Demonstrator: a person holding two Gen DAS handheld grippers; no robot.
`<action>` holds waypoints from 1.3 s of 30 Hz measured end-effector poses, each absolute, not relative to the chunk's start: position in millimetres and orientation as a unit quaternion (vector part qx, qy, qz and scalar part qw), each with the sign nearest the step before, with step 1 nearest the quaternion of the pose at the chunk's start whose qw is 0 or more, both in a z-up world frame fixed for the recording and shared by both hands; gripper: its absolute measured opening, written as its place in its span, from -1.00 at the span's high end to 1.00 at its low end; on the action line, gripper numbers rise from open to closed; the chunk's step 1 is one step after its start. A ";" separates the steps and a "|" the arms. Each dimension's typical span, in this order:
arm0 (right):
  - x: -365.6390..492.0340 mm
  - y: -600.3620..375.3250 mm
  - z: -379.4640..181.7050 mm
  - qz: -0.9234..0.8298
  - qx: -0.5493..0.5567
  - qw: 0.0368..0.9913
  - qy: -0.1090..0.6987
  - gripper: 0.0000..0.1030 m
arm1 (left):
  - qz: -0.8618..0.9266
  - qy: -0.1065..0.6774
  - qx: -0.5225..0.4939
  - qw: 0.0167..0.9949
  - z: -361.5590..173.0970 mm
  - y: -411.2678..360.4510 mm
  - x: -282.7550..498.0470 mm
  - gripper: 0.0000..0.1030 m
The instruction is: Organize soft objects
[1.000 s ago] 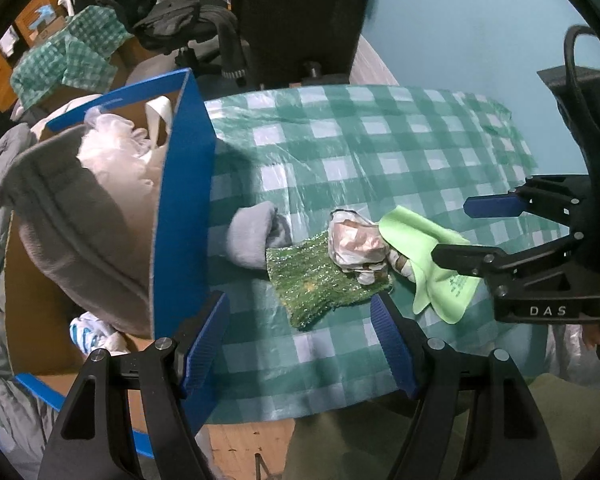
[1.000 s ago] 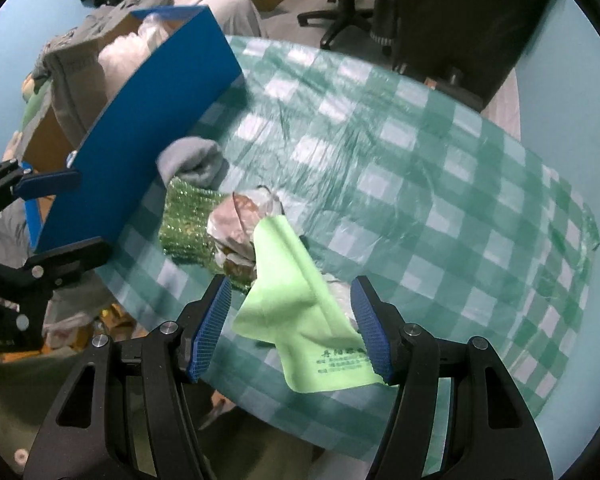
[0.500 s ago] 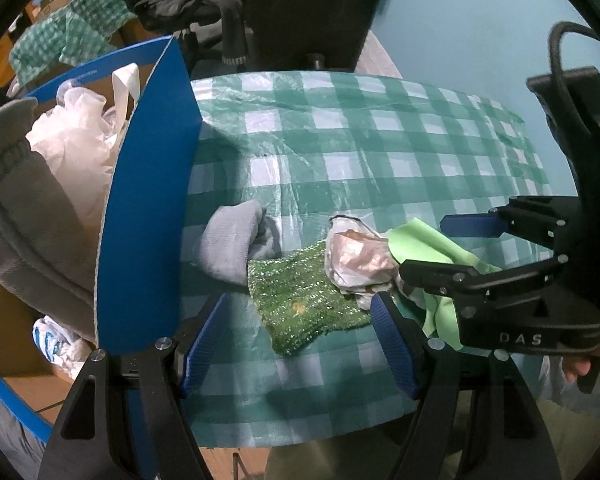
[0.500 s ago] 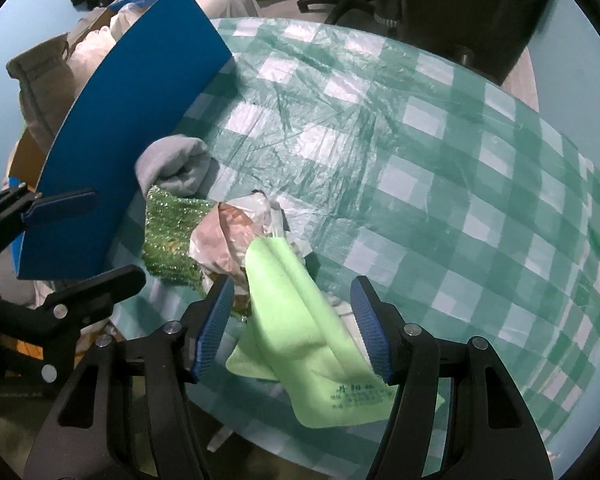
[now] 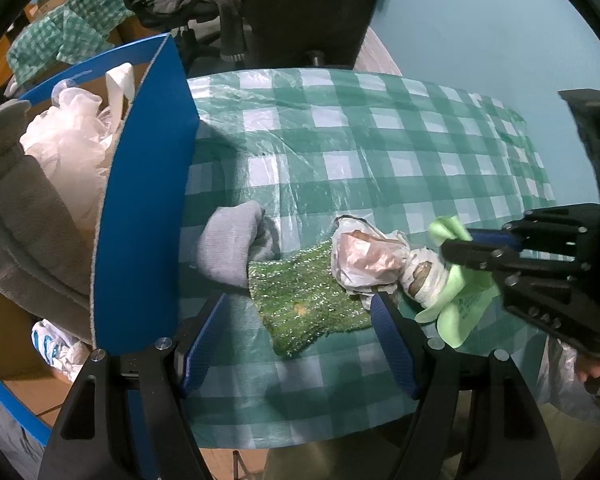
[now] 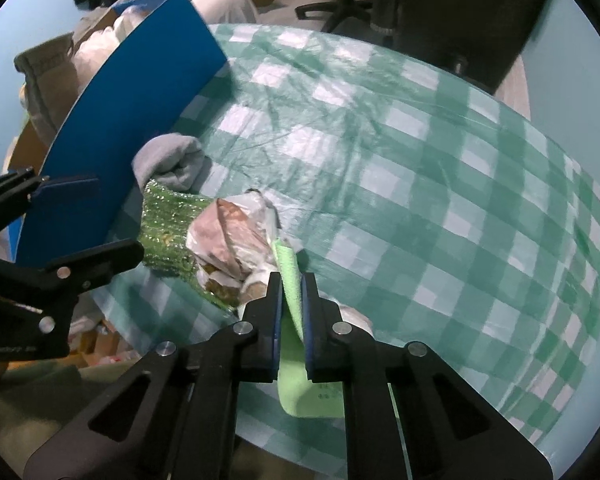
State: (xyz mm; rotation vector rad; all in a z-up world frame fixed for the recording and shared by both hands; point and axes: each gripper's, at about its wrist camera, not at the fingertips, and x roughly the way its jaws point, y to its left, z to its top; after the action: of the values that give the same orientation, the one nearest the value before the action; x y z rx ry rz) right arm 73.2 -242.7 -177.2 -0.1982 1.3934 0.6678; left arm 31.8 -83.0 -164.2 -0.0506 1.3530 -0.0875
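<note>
Right gripper [image 6: 290, 292]: jaws clenched on a fold of the light green cloth [image 6: 296, 376], pinched at its upper edge; the rest of the cloth hangs loose below and behind the pads, over the near table edge. Judged very light, limp, slightly grippy; an edge pinch like this one should carry it, though the free part will trail and may drag its neighbour.

Crumpled plastic bag [image 6: 230, 248], just left of the right jaws and touching the cloth: thin film around something brownish, contents not identifiable. Judged light, crackly and slippery; best taken at the twisted neck or a bunched fold.

Glittery green cloth [image 5: 308, 300], ahead of and between the left gripper's fingers, lying flat with the bag resting on its far right corner. Judged soft with a coarse nap; take a free corner.

Left gripper [image 5: 298, 336]: jaws released, wide apart, holding nothing, poised low over the near table edge.

Rolled grey sock [image 5: 230, 240], just beyond the left finger, touching the glittery cloth. Judged soft, springy, easy to pinch across the roll.

Blue-walled box [image 5: 140, 208], further left, already holding grey fabric and white plastic bags; the likely destination.

Checked tablecloth [image 5: 380, 152]: plastic-covered, slick.
</note>
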 end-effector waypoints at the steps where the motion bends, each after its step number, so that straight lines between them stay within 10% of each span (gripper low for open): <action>1: 73.4 -245.9 -175.9 0.298 -0.084 0.714 0.628 0.84 | -0.042 0.627 -0.021 0.778 -165.0 -84.7 32.3 -0.44; 29: 96.9 -375.2 -204.2 0.138 -0.035 0.740 0.658 0.83 | -0.073 0.641 0.026 0.764 -172.6 -135.6 36.4 -0.52; 35: 93.7 -391.3 -201.3 0.134 0.006 0.747 0.651 -0.09 | -0.084 0.642 0.030 0.762 -173.4 -145.1 39.5 -0.52; 39: 89.1 -397.3 -194.4 0.135 0.028 0.749 0.648 -0.19 | -0.109 0.638 0.048 0.760 -172.5 -157.8 42.5 -0.56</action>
State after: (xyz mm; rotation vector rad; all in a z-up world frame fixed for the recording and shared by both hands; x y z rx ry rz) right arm 89.1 -397.3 -194.4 0.0606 1.4170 0.2957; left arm 42.5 -157.8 -172.5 0.1040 1.3898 -0.2374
